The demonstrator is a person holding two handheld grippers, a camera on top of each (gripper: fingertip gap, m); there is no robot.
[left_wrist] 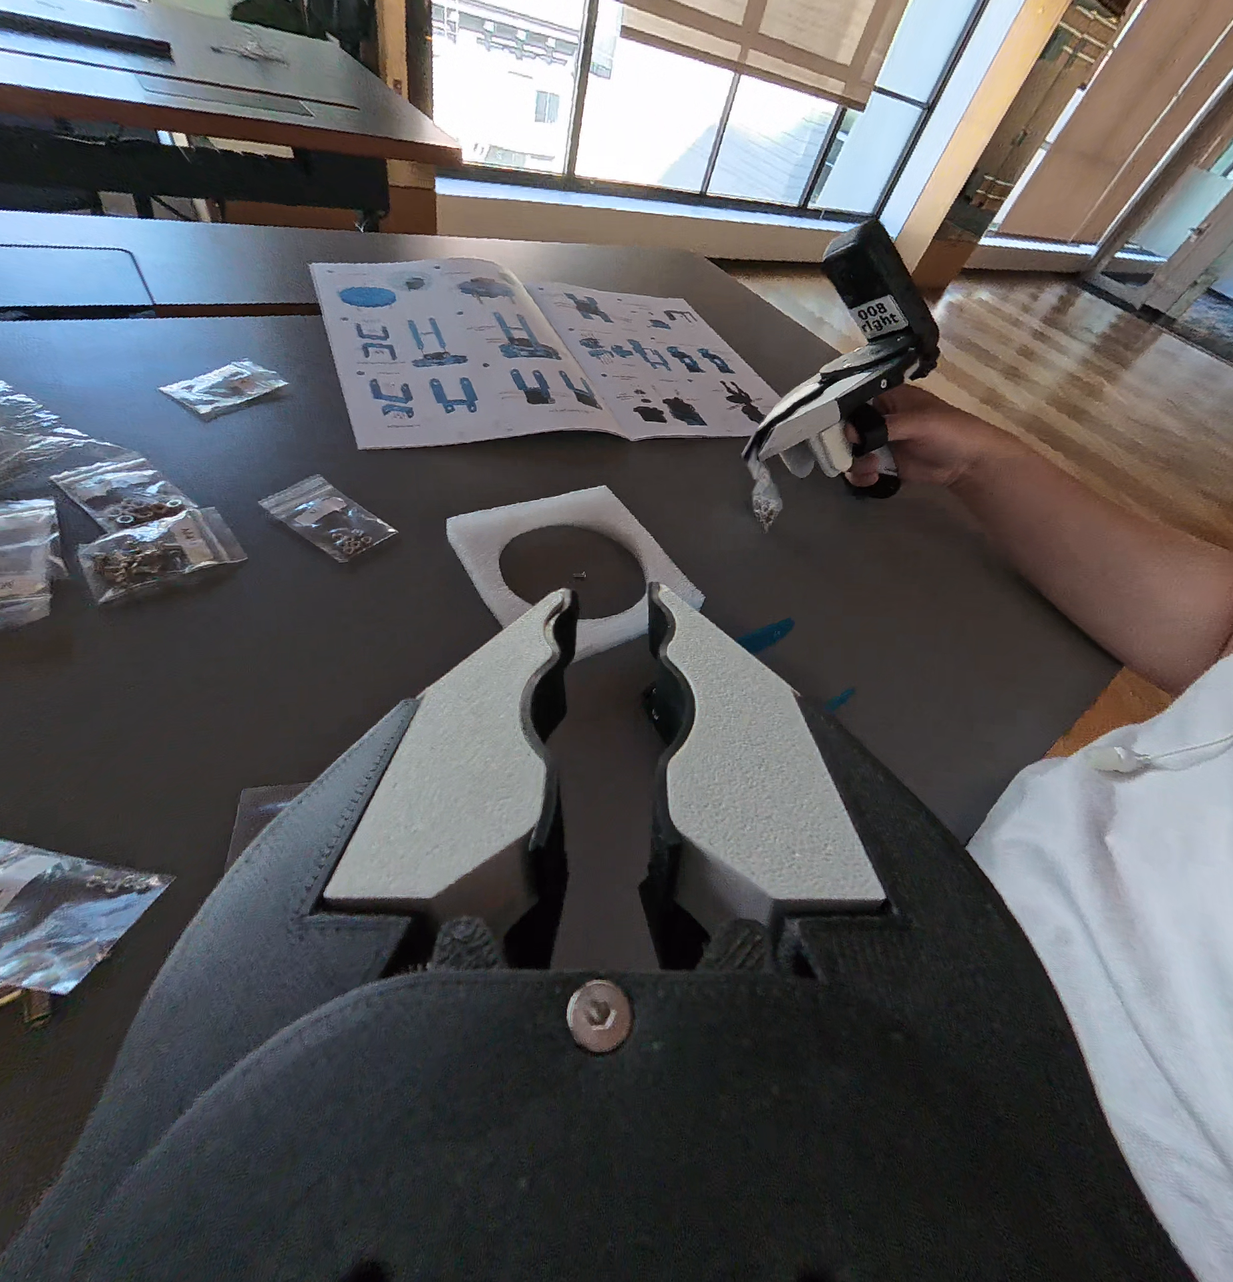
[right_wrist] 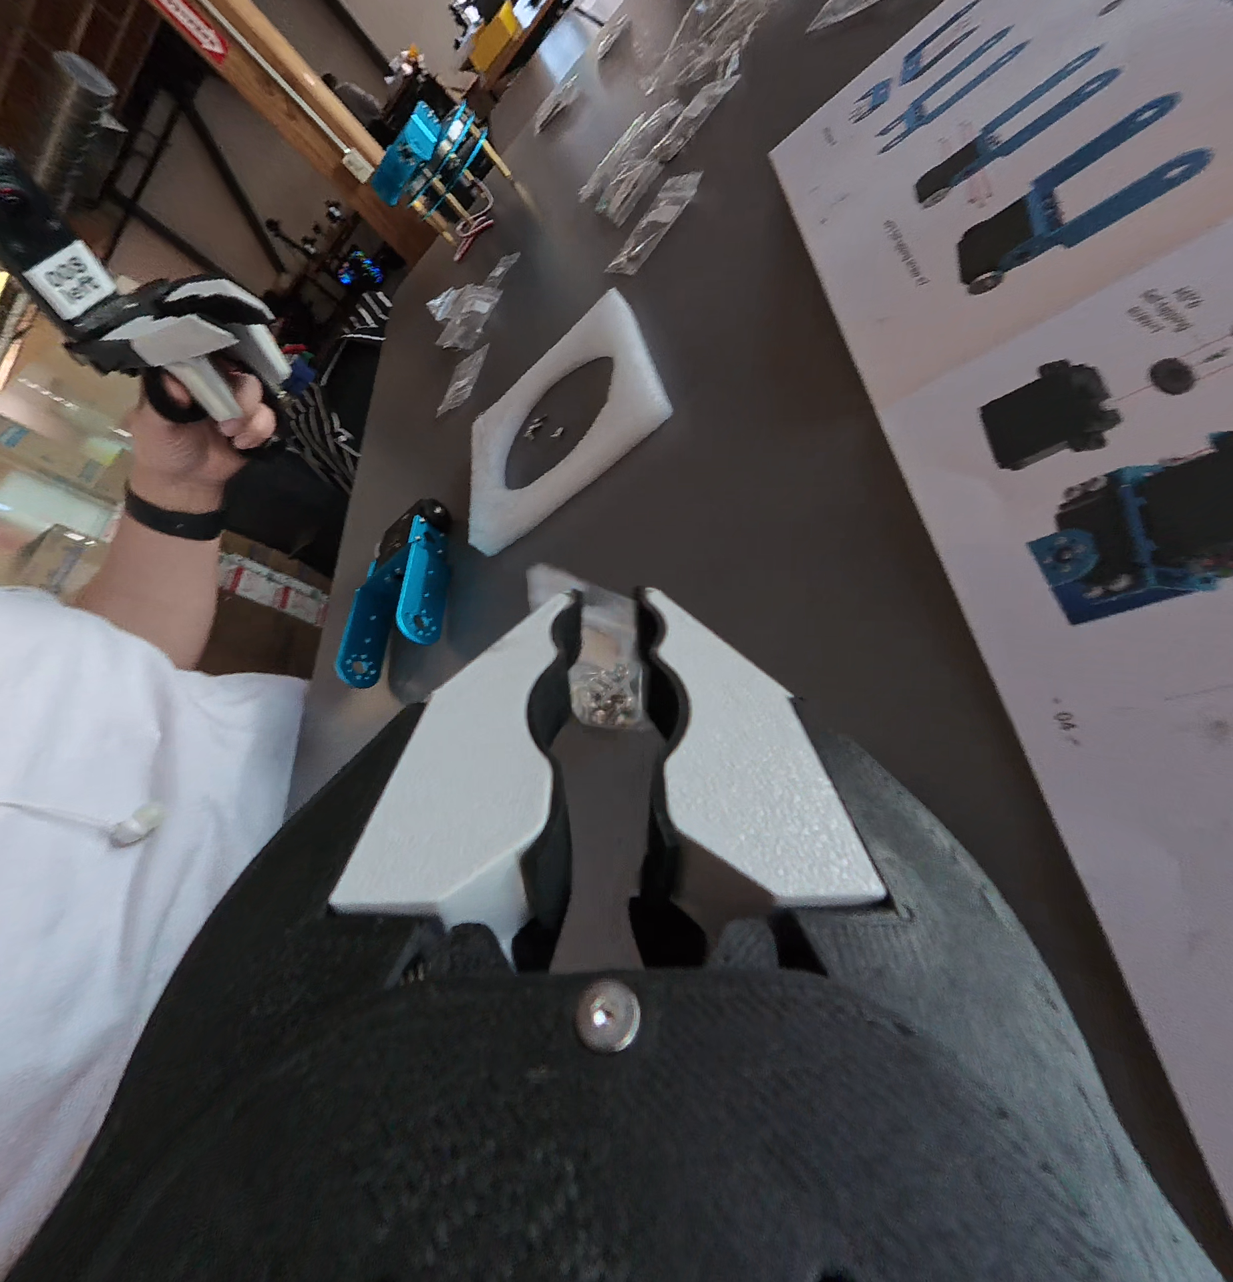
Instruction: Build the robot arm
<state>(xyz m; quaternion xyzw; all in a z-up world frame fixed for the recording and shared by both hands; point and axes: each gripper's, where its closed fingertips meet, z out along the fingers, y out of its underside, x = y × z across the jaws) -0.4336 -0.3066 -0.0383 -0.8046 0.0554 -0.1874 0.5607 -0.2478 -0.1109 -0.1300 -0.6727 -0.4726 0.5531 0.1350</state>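
My right gripper (right_wrist: 607, 596) is shut on a small clear bag of screws (right_wrist: 603, 694) and holds it above the dark table. In the left wrist view, the bag (left_wrist: 765, 496) hangs from that gripper (left_wrist: 759, 465) just right of the booklet. My left gripper (left_wrist: 610, 596) is open and empty, above the near edge of a white foam square (left_wrist: 482, 548) with a round hole. It also shows in the right wrist view (right_wrist: 277, 340), raised at the left. A few loose screws (right_wrist: 544, 430) lie in the foam's (right_wrist: 634, 374) hole.
An open instruction booklet (left_wrist: 530, 347) lies at the back of the dark table (left_wrist: 253, 694). Several clear hardware bags (left_wrist: 156, 548) lie to the left. A blue bracket with a black servo (right_wrist: 405, 590) lies near the table's edge by the person's white shirt (right_wrist: 79, 832). Left tips and right tips are each some 20 centimeters from the white foam square (left_wrist: 482, 548). My right wrist view (right_wrist: 582, 336) looks at it from another angle.
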